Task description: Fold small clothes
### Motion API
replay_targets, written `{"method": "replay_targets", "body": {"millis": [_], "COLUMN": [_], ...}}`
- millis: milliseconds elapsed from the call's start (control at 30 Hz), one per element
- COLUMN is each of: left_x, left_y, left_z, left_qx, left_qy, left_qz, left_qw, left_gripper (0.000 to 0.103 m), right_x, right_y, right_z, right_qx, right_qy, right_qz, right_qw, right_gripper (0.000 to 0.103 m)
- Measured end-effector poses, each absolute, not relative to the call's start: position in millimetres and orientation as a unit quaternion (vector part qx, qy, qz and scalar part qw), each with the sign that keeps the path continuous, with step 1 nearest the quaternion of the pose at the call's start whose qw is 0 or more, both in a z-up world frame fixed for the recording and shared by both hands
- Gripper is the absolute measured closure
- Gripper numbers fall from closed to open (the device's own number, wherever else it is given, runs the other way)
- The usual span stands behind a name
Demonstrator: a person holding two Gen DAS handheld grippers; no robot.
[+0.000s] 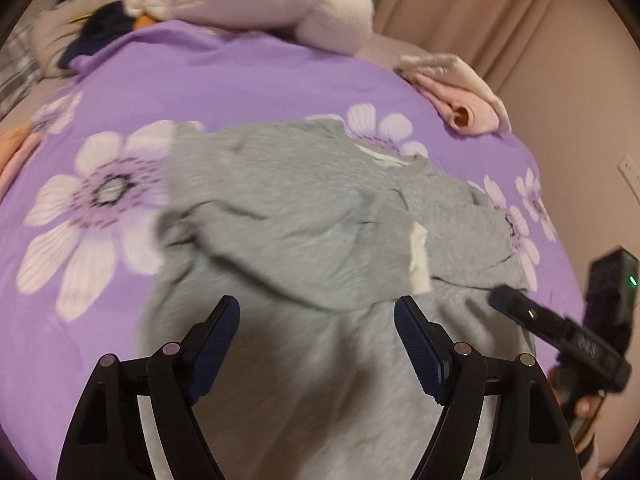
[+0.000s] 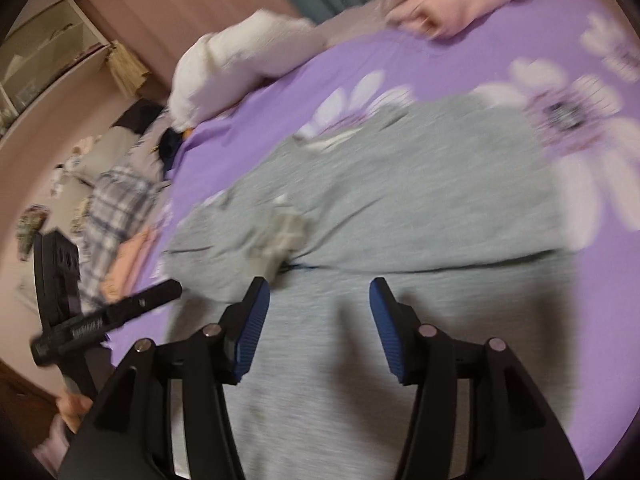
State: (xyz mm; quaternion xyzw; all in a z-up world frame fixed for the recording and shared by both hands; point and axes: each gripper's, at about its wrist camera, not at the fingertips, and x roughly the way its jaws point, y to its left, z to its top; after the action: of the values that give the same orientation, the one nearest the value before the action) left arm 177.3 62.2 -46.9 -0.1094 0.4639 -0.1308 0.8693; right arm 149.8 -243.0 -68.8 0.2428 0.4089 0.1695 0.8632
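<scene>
1. The small grey knit garment [image 1: 304, 216] lies spread and rumpled on the purple bedsheet with white flowers [image 1: 96, 200]; its upper part is already doubled over, and a white label [image 1: 418, 258] shows at the turned edge
2. The left gripper [image 1: 317, 316] hangs over the near, lighter half of the garment with its fingers [image 1: 218, 344] spread apart and nothing between them, so the cloth lies free
3. The right gripper [image 2: 319, 300] is also released, its blue-padded fingers [image 2: 252, 332] parted above the same near half, just short of the label
4. To do the next fold well, I judge each gripper should take one near corner of the garment, pinching only the top layers
5. Both corners should rise level and go toward the label together, or the hem will skew
6. The folded pink clothes [image 1: 468, 100] beyond the garment look finished; keep clear of them
</scene>
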Motion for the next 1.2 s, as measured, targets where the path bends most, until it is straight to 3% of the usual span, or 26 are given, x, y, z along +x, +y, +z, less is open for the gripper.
{"method": "replay_targets", "body": {"millis": [267, 300, 367, 500, 633, 733, 867, 967, 1000, 1067, 1133, 1200], "left_x": [148.2, 147.7, 147.1, 149.5, 152.9, 154.7, 158.6, 159.8, 160.1, 160.7, 160.9, 161.0], "left_y": [117.4, 123.2, 135.5, 150.8, 158.1, 158.9, 157.1, 155.3, 154.9, 153.6, 154.0, 152.4], "left_z": [-50.9, -52.9, -56.8, -64.3, -72.2, -75.4, -75.9, -74.5, -74.6, -74.3, -73.8, -73.2], "left_qx": [-0.13, -0.134, -0.146, -0.16, -0.173, -0.181, -0.184, -0.181, -0.182, -0.184, -0.182, -0.18], "left_qy": [0.459, 0.46, 0.462, 0.466, 0.47, 0.473, 0.476, 0.475, 0.475, 0.475, 0.475, 0.474], "left_qz": [-0.095, -0.093, -0.087, -0.077, -0.073, -0.076, -0.081, -0.08, -0.08, -0.08, -0.081, -0.082], "left_qw": [0.874, 0.873, 0.87, 0.867, 0.862, 0.859, 0.856, 0.858, 0.857, 0.857, 0.857, 0.858], "left_gripper": [0.024, 0.024, 0.024, 0.024, 0.024, 0.024, 0.024, 0.024, 0.024, 0.024, 0.024, 0.024], "right_x": [192.7, 197.0, 206.0, 213.2, 213.0, 210.7, 212.8, 209.9, 208.8, 207.0, 203.0, 204.0], "right_y": [-183.7, -177.1, -161.8, -136.8, -133.0, -155.4, -177.1, -195.5, -197.0, -195.6, -188.6, -177.7], "right_z": [-93.7, -95.7, -98.3, -81.2, -31.6, -10.6, -37.4, -65.5, -71.5, -79.1, -80.1, -82.9], "right_qx": [0.254, 0.251, 0.238, 0.171, 0.125, 0.13, 0.089, 0.162, 0.177, 0.202, 0.221, 0.226], "right_qy": [0.461, 0.466, 0.479, 0.485, 0.423, 0.381, 0.416, 0.454, 0.459, 0.461, 0.456, 0.463], "right_qz": [0.184, 0.181, 0.178, 0.175, 0.166, 0.141, 0.072, 0.107, 0.116, 0.136, 0.15, 0.162], "right_qw": [0.83, 0.829, 0.826, 0.839, 0.882, 0.904, 0.902, 0.87, 0.863, 0.853, 0.849, 0.842], "right_gripper": [0.047, 0.05, 0.085, 0.094, 0.097, 0.097, 0.097, 0.091, 0.088, 0.058, 0.05, 0.05]}}
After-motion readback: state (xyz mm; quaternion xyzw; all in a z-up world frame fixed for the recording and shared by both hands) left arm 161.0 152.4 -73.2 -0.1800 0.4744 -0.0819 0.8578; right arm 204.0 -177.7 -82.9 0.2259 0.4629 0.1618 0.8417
